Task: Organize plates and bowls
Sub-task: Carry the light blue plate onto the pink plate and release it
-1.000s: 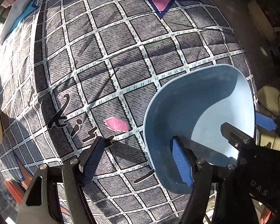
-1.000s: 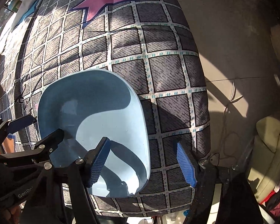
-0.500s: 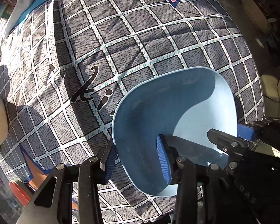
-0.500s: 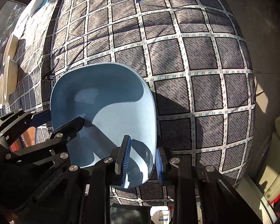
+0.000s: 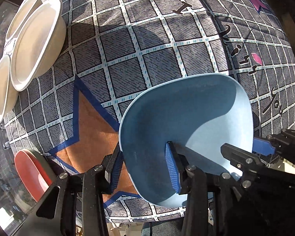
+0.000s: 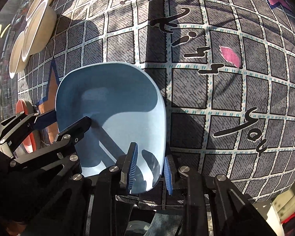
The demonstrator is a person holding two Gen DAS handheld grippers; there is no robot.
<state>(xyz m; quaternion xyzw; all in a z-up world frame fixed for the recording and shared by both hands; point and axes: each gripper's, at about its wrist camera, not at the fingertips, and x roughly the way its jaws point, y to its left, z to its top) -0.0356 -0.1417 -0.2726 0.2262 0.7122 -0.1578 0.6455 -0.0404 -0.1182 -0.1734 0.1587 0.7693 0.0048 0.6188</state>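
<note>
A light blue rounded-square bowl (image 5: 179,129) is held above the checked cloth by both grippers. My left gripper (image 5: 143,169) is shut on its left rim, one finger inside, one outside. My right gripper (image 6: 149,169) is shut on its right rim, and the bowl (image 6: 112,106) fills the middle of that view. Cream bowls (image 5: 35,45) stand grouped at the far left, also in the right wrist view (image 6: 37,29). A red plate or bowl (image 5: 31,173) sits at the near left edge.
The grey checked cloth (image 5: 147,45) with an orange star (image 5: 92,137) and black lettering (image 6: 206,59) covers the table. The table's near edge runs along the bottom of both views, with floor and clutter beyond it.
Both grippers closed on the blue bowl's rims and carried it left across the cloth. The cream bowls and the red dish have come into view.
</note>
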